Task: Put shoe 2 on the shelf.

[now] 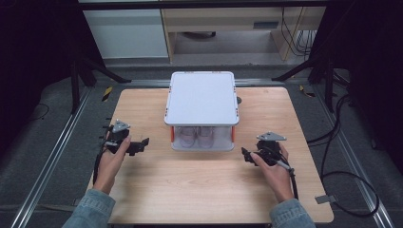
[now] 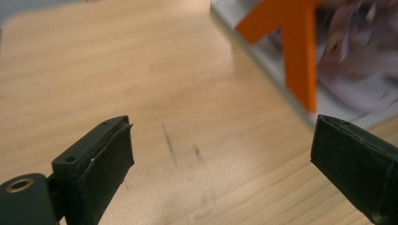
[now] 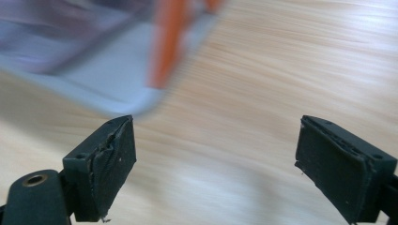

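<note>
We see the clear storage box standing at the middle of the wooden table toward its far edge, its white lid seated flat on top between orange clips, and a pair of pale shoes inside behind the front wall. We hold the left gripper and the right gripper low at either side of the box, near it but apart from it, each with its jaws spread wide and nothing between them over bare wood. We judge the box closed and set down with both grippers free of it, so little or nothing seems left to do.
</note>
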Available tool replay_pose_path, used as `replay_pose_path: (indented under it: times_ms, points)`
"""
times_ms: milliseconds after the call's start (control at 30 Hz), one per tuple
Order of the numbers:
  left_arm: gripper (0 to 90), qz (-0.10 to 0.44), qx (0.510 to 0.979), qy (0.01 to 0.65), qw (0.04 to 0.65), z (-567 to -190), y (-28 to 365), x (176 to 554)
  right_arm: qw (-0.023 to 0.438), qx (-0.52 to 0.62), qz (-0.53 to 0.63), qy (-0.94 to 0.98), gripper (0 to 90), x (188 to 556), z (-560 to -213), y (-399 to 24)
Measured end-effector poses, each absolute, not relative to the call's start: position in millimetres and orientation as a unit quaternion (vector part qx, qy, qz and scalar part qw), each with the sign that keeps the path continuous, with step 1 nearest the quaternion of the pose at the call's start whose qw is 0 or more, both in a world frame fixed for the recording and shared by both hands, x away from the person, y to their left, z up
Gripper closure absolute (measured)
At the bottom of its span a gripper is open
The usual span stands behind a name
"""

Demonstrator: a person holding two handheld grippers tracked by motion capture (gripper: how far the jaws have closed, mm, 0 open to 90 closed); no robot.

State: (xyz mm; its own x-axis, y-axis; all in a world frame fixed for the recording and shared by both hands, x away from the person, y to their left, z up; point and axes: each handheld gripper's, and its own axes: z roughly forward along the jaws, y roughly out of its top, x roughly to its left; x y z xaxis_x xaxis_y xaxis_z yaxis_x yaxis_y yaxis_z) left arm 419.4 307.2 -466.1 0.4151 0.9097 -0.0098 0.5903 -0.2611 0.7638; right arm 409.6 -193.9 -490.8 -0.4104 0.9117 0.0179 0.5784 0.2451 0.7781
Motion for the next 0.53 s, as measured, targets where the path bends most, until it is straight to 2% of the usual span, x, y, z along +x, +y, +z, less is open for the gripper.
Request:
replay_pose_path:
  times_ms: [233,533]
  points:
    - [4.6,0.222,0.774,0.495,0.327,-501,311,420,0.242,0.538,0.328,0.738,13.0,427,-505,-236]
    - [2.3,0.208,0.782,0.495,0.317,-515,308,416,0.24,0.555,0.317,0.731,11.1,431,-517,-243]
